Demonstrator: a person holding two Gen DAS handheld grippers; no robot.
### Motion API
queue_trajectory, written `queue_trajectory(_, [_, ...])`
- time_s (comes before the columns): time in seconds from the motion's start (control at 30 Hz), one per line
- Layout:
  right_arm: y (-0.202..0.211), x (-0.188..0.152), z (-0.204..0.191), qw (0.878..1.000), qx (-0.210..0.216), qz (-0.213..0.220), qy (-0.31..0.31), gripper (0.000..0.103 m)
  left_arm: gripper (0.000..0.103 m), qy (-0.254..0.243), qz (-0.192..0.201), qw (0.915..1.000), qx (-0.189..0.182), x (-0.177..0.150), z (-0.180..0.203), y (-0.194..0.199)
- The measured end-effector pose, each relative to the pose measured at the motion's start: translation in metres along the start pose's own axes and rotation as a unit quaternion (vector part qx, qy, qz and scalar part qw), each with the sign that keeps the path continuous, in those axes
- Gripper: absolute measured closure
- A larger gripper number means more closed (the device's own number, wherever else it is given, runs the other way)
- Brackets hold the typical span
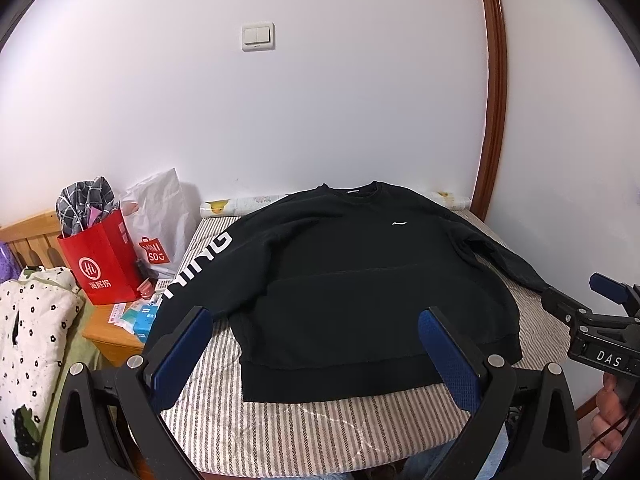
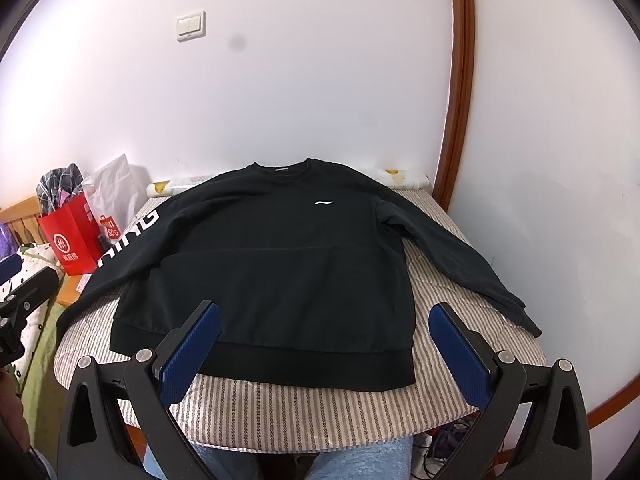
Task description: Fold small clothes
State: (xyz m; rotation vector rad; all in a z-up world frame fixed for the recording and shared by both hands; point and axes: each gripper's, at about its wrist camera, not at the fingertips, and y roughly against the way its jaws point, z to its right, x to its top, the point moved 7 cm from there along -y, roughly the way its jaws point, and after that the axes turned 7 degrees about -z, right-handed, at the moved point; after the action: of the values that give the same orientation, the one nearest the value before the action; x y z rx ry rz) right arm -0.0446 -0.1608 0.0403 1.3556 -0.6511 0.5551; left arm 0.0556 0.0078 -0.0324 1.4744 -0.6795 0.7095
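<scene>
A black sweatshirt [image 1: 352, 272] [image 2: 272, 264] lies flat, front up, on a striped padded table [image 1: 320, 420] [image 2: 320, 412], collar toward the wall and hem toward me. White letters run down its left sleeve [image 1: 200, 264], which hangs over the table's left edge. Its right sleeve [image 2: 452, 256] stretches out to the right. My left gripper [image 1: 316, 322] hovers open above the hem, nothing between its blue pads. My right gripper [image 2: 324, 318] is likewise open above the hem's right part. The right gripper also shows at the right edge of the left wrist view, but only one blue pad [image 1: 608, 286] of it is visible.
A red paper bag [image 1: 104, 264] with checked cloth and a white plastic bag [image 1: 160, 220] stand on a wooden nightstand [image 1: 112, 336] left of the table. A spotted quilt [image 1: 28, 328] lies further left. A rolled sheet [image 2: 400, 178] lies along the wall. A person's jeans [image 2: 360, 460] show below.
</scene>
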Motion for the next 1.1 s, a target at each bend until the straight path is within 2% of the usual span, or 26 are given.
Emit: queue_trajectory(1.1, [0.010, -0.002, 0.005, 1.000, -0.001, 0.008, -0.011, 0.001, 0.000, -0.001, -0.001, 1.0000, -0.006, -0.002, 0.006, -0.001])
